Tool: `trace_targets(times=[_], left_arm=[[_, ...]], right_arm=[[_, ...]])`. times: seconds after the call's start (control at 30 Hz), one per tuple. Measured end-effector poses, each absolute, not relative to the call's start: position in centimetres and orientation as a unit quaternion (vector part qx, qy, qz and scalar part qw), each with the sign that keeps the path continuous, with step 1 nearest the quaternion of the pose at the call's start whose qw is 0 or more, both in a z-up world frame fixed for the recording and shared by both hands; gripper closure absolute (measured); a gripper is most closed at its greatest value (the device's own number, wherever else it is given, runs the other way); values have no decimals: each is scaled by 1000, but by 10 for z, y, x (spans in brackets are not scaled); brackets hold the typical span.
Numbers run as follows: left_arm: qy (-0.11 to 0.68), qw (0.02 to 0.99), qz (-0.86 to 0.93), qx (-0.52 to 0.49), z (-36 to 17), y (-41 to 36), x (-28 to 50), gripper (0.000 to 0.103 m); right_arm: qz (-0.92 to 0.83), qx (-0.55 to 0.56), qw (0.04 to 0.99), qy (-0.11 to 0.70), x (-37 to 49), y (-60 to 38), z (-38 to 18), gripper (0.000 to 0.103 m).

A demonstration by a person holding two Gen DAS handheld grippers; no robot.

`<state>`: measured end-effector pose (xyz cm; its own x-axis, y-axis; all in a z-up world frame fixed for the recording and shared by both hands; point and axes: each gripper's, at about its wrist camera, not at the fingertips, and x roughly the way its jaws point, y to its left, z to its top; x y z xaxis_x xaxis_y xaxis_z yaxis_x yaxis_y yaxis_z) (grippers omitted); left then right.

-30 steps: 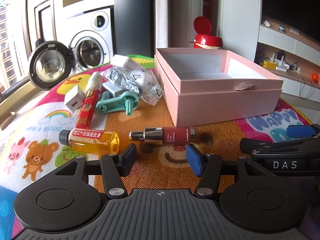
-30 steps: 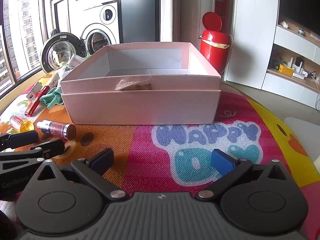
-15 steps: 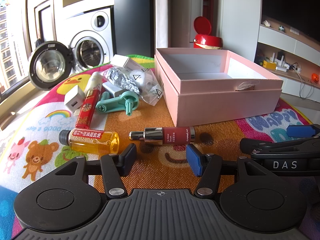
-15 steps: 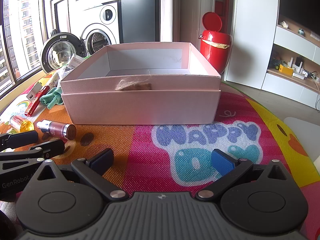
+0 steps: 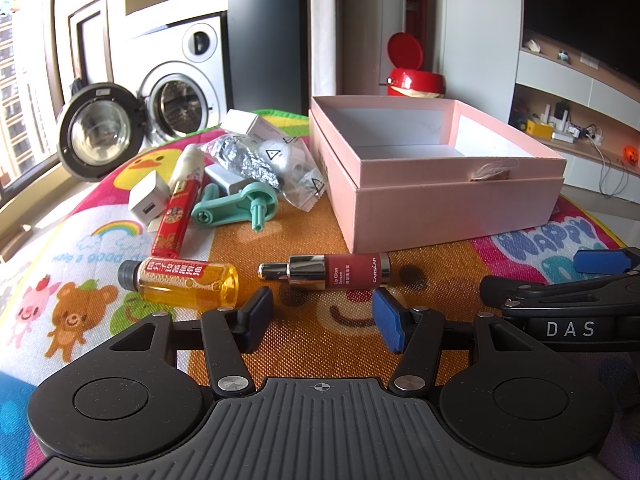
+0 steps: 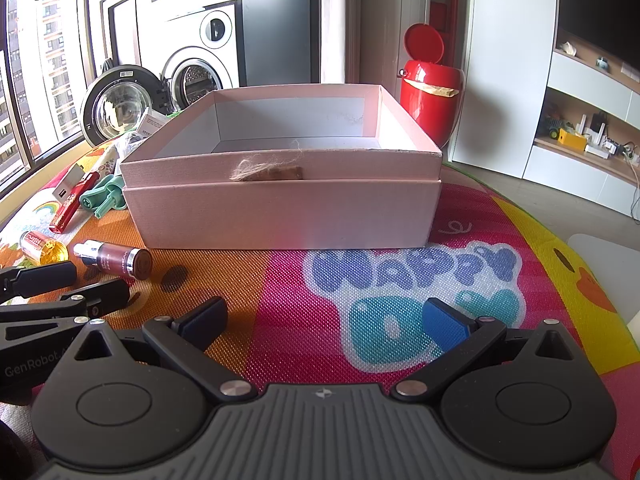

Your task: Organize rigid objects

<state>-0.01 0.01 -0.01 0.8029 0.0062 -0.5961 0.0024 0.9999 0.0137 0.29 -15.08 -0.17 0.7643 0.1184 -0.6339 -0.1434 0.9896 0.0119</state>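
An open, empty pink box (image 5: 448, 204) (image 6: 280, 212) stands on a colourful play mat. Left of it lie a red lip serum tube (image 5: 336, 273) (image 6: 114, 259), a yellow oil bottle (image 5: 184, 282) (image 6: 42, 247), a red tube (image 5: 178, 212), a teal plastic part (image 5: 236, 205), a white charger cube (image 5: 147, 202), and a clear bag with a foil item (image 5: 272, 160). My left gripper (image 5: 322, 316) is open, low, just short of the serum tube. My right gripper (image 6: 324, 322) is open and empty in front of the box.
A white carton (image 5: 250, 125) lies behind the bag. A red bin (image 6: 430, 100) stands behind the box. A washing machine with its door open (image 5: 100, 128) is at the far left. The right gripper's arm (image 5: 568, 300) lies right of the left gripper.
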Motion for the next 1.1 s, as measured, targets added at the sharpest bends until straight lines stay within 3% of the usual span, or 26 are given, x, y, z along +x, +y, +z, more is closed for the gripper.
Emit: trace_targets(times=[1.1], left_arm=[[314,949,0,8,1,-1,-1,43]], right_arm=[[84,-26,932,351,8,-151,1,0]])
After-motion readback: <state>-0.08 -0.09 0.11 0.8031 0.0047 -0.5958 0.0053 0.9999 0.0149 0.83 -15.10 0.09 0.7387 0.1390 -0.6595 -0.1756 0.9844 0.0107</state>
